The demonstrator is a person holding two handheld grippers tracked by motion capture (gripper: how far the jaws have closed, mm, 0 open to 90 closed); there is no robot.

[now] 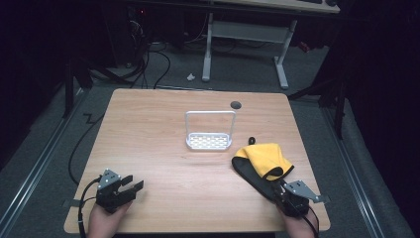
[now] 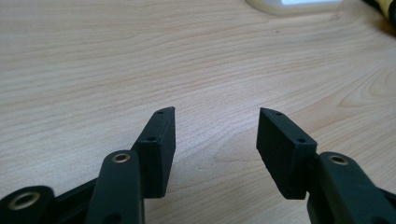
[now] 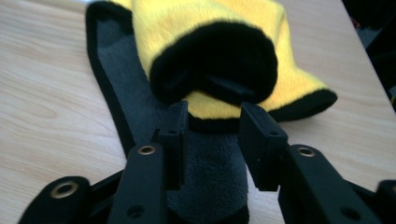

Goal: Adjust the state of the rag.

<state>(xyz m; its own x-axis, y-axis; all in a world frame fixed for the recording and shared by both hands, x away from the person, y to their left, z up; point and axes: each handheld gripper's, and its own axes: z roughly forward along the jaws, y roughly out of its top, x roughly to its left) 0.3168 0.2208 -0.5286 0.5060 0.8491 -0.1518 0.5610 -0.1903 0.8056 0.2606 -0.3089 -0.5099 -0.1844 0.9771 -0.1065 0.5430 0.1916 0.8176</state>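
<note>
A yellow cloth [image 1: 262, 156] with a black hem and a dark grey underside lies rumpled and folded over at the table's right. My right gripper [image 1: 279, 187] sits at the cloth's near end. In the right gripper view its jaws [image 3: 215, 112] stand apart over the grey fleece, tips at the folded yellow cloth [image 3: 205, 28]; the pads do not visibly press on it. My left gripper [image 1: 132, 184] rests at the front left, open, with bare wood between its jaws [image 2: 217, 121].
A white perforated tray with a tall wire handle [image 1: 209, 142] stands mid-table, and its edge [image 2: 289, 5] shows far ahead in the left gripper view. A round cable hole [image 1: 236, 105] lies behind it. The wooden table [image 1: 163, 124] ends close behind both hands.
</note>
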